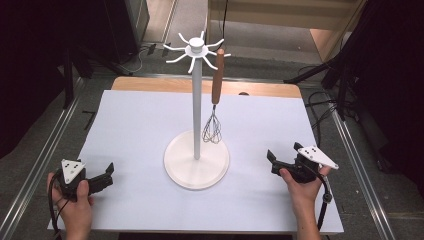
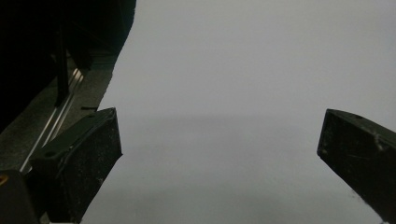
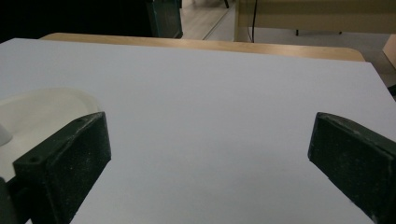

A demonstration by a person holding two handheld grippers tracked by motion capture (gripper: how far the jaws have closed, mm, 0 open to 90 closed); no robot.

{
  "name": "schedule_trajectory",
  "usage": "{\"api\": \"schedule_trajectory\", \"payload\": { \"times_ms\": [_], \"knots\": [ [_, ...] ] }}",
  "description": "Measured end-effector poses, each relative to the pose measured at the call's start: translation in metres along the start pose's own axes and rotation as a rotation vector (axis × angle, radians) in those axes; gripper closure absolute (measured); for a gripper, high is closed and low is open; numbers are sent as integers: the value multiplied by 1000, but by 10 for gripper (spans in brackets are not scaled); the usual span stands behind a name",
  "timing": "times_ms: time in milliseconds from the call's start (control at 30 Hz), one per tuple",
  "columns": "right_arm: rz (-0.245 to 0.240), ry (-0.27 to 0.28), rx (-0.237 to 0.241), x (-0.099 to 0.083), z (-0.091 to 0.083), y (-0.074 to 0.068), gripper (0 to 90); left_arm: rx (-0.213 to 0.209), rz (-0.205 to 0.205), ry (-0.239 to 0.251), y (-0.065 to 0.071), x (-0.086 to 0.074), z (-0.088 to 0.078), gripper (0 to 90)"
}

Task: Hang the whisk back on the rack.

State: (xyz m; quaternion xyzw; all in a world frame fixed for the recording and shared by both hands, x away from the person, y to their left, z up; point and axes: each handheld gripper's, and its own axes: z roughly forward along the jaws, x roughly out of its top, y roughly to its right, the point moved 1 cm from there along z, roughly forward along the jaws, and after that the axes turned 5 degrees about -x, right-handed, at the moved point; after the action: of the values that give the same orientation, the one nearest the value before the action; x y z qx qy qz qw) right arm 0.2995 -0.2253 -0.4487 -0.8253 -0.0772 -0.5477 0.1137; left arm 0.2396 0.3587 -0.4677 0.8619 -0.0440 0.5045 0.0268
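Both grippers, left gripper (image 1: 106, 175) and right gripper (image 1: 274, 161), are idling wide apart and empty while 1 whisk (image 1: 214, 107) is hanging at the stand's (image 1: 196, 159) 3 o'clock.

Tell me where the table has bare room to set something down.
The left half is bare, from the left tool up to the far edge, bordered by the stand. The right side, between the stand's base and the right tool, and beyond toward the far right corner, is bare too. The middle is crowded: the base, the pole and the hanging whisk.
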Motion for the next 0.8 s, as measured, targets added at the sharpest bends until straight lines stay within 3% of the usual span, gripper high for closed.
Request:
{"api": "schedule_trajectory", "payload": {
  "times_ms": [800],
  "knots": [
    [20,-52,-87,-29,-21,39,0,-2,7,1,0,0,0,2]
  ]
}}
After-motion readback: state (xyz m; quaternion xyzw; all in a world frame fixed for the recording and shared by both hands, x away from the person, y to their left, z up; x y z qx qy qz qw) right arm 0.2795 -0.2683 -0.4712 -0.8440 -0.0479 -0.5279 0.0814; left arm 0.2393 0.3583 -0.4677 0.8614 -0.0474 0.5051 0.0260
